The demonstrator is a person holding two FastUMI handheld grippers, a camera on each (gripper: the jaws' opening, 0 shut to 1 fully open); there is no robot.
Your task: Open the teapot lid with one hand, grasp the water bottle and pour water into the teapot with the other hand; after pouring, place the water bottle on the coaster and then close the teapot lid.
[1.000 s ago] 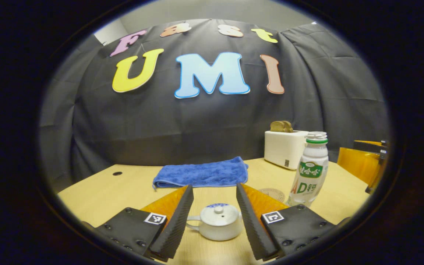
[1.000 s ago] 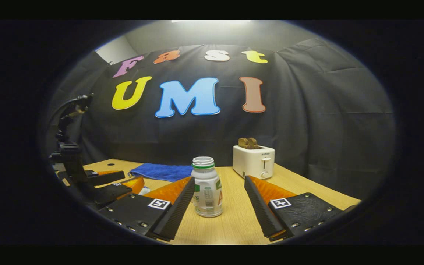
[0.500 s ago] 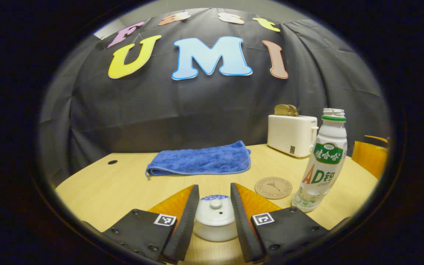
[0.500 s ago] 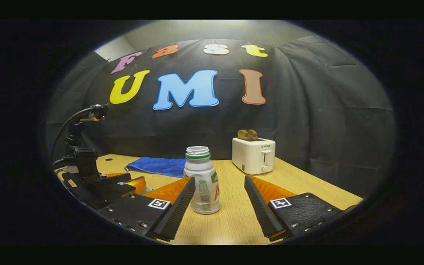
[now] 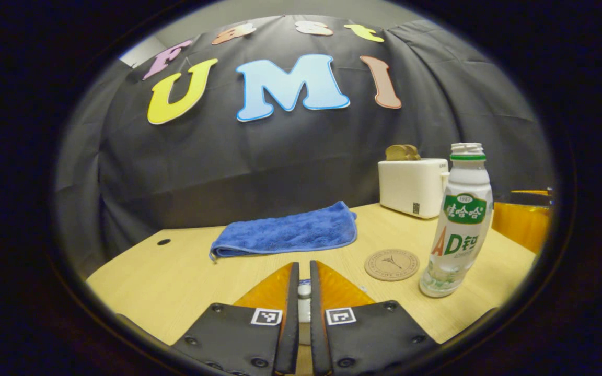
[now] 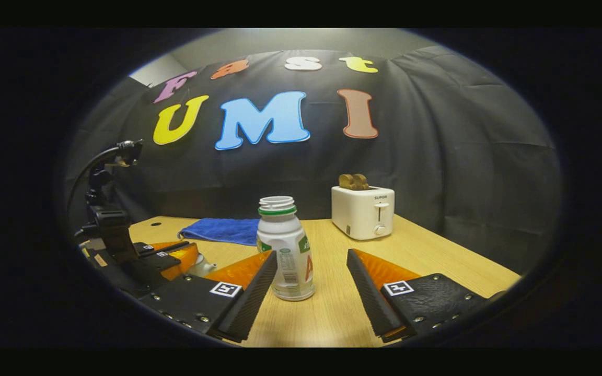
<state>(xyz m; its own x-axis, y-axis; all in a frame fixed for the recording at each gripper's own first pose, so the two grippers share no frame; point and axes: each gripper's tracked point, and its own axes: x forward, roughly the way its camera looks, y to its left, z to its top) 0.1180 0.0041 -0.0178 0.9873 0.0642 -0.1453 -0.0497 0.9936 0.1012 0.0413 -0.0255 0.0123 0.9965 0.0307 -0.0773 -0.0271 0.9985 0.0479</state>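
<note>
— Where do the two claws stand?
— In the left gripper view the left gripper (image 5: 304,292) has drawn its fingers in to a narrow slit; a pale sliver of the teapot lid (image 5: 304,290) shows pinched between them, so it grips the lid's knob; in the right gripper view the right gripper (image 6: 311,277) gapes wide, its fingers either side of the water bottle (image 6: 284,248) and touching nothing.
— And the task's things?
— In the left gripper view the bottle, uncapped and upright, stands on the table (image 5: 175,277) at about three o'clock of the slit; the coaster (image 5: 392,264) lies bare just left of the bottle's foot, at two o'clock; the teapot (image 6: 199,266) peeps out at nine o'clock in the right gripper view, under the other claw.
— What else?
— A blue towel (image 5: 288,235) lies at twelve o'clock; a toaster (image 5: 412,187) stands behind the bottle.
</note>
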